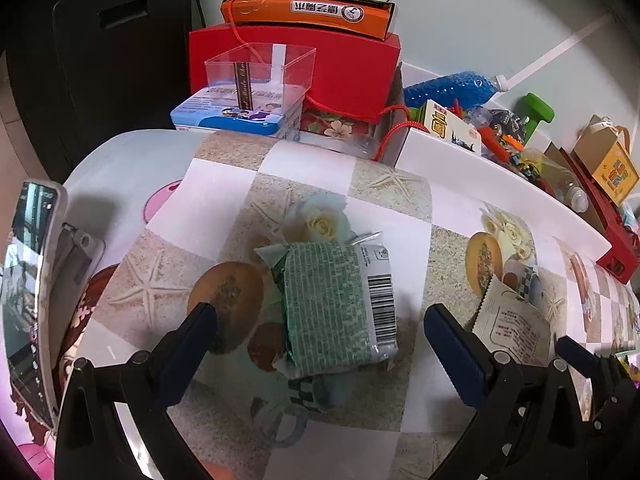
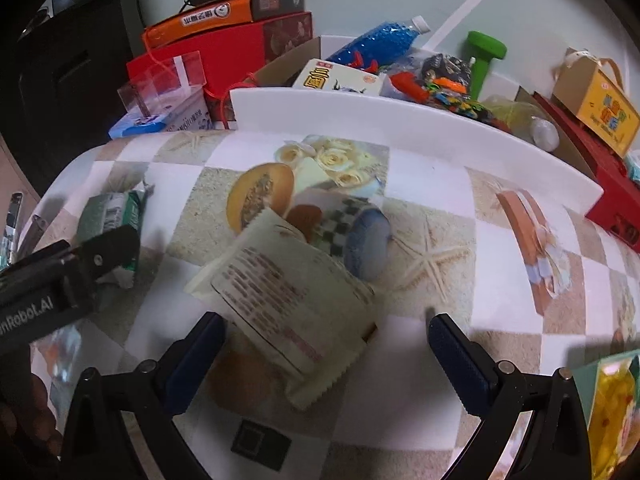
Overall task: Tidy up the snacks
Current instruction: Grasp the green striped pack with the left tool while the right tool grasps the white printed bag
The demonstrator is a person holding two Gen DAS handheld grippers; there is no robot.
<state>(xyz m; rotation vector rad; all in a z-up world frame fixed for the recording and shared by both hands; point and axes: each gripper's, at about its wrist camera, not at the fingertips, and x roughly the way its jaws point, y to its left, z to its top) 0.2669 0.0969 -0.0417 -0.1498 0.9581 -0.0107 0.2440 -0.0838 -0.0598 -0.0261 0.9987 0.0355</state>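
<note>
Green packet (image 1: 338, 304) lies flat on the patterned tablecloth (image 1: 224, 208), dead centre between my left gripper (image 1: 320, 320) fingers, jaws wide apart, long axis running away from me so they'd close across its short width. Right gripper (image 2: 326, 330) is also spread, over the cream packet (image 2: 292, 304), which sits skewed and nearer its left finger. I'd judge left is better lined up to grab first.

Motion blur is smearing the print on your cream packet (image 2: 288, 304); your left gripper (image 2: 60, 276) is covering part of the green packet (image 2: 108, 212); the frame edge is cropping the yellow pack (image 2: 612, 412).
</note>
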